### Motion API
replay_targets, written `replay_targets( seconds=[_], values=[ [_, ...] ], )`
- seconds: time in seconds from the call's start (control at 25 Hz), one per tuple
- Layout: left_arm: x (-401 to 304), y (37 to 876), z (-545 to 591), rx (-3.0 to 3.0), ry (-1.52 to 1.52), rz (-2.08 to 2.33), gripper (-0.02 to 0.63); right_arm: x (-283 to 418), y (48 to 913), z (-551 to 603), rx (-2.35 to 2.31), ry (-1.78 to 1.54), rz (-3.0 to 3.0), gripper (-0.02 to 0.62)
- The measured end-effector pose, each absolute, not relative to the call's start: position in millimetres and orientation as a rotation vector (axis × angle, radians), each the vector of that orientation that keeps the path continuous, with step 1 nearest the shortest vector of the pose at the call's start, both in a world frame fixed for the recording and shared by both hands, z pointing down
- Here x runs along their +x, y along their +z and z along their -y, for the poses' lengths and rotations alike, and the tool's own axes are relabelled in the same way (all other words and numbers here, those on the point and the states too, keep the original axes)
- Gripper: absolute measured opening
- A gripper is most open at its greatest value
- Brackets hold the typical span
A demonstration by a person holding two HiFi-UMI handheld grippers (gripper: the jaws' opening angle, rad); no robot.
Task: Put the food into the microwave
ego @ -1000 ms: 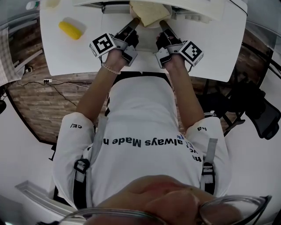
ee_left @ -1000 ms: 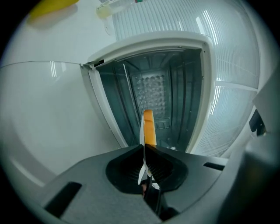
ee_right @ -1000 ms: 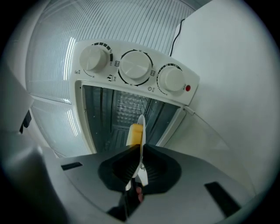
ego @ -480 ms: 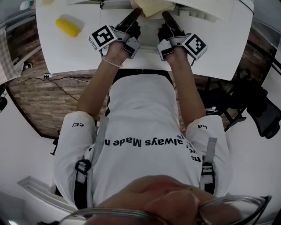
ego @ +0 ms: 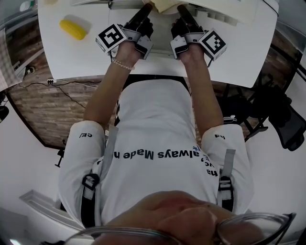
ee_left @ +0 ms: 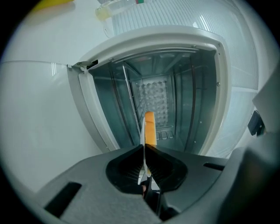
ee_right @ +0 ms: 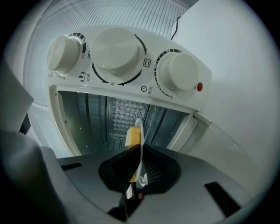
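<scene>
A white plate (ee_left: pixel 142 131) carrying yellow-orange food (ee_left: pixel 149 124) is held edge-on between both grippers at the mouth of the open microwave (ee_left: pixel 175 78). My left gripper (ee_left: pixel 144 149) is shut on the plate's left rim. My right gripper (ee_right: pixel 139 151) is shut on its right rim, with the food (ee_right: pixel 133 134) beside the plate (ee_right: pixel 140 131). In the head view the left gripper (ego: pixel 145 9) and right gripper (ego: pixel 182 9) reach to the top edge, where the food (ego: pixel 167 5) is mostly cut off.
The microwave's drop-down door (ego: pixel 158 48) lies open under the grippers. Three white knobs (ee_right: pixel 117 53) sit beside the cavity. A yellow item on a small dish (ego: pixel 72 28) rests on the white table (ego: pixel 71 60) at the left. A black chair (ego: pixel 282 117) stands at the right.
Both grippers have moved forward, away from the person, carrying the plate of food closer to the microwave's cavity. The hold on the plate is unchanged.
</scene>
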State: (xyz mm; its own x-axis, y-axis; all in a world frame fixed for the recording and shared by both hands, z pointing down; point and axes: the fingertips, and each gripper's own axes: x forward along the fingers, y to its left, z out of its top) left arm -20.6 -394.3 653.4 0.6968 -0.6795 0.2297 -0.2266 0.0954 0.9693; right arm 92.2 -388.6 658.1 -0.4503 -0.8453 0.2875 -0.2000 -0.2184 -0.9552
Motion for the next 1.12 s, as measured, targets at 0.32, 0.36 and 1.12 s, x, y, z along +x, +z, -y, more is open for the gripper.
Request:
replay_targets(
  seconds=[0.32,0.36,1.12],
  values=[
    [-22,648,411,1.452,-0.458,0.803,0.015,89,659,388,-1.218,-1.741,-1.527,0.031],
    [-22,649,411,1.448,-0.454,0.806,0.015,87,657,387,-1.213,-1.744,-1.529,0.031],
    [-20,650,414,1.443,-0.45,0.79,0.017,77,657,401,-1.17,-1.738,-1.396,0.021]
  ],
)
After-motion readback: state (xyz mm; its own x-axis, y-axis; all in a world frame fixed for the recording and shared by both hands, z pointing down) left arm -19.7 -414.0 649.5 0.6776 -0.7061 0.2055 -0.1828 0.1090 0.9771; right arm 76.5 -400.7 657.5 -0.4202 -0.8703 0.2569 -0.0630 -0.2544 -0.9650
